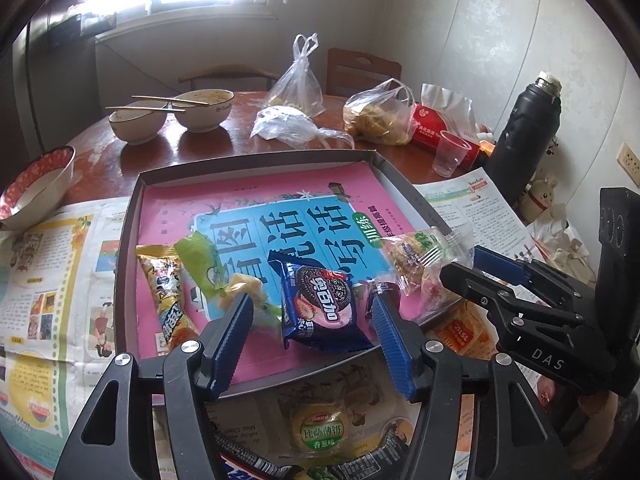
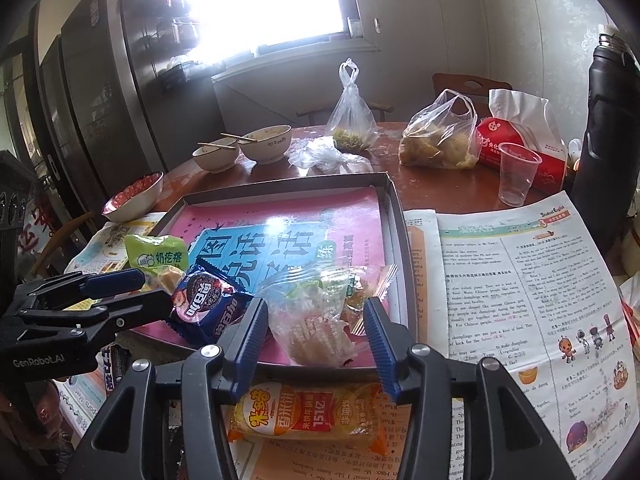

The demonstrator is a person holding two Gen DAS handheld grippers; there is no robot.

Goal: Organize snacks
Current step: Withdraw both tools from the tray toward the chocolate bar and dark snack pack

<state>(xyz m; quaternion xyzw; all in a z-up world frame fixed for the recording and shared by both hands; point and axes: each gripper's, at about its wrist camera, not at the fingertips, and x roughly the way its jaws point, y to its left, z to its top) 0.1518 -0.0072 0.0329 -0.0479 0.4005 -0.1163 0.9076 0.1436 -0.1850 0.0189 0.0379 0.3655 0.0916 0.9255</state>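
Two handheld grippers, each black – angular arms with cut-out openings, round silver screws at the joints. The left gripper (image 1: 312, 316) and right gripper (image 2: 316, 326) have ribbed blue finger pads (image 1: 390, 332). White lettering marks their bodies.

cookie pack (image 1: 320, 304): I see it blue, flat in the tray (image 1: 132, 216)
clear snack bag (image 2: 316, 320): crumpled, beside it

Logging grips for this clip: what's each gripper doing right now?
Left gripper: open, dark blue cookie packet lying loose between its fingers.
Right gripper: open, clear plastic snack packet lying loose between its fingers.
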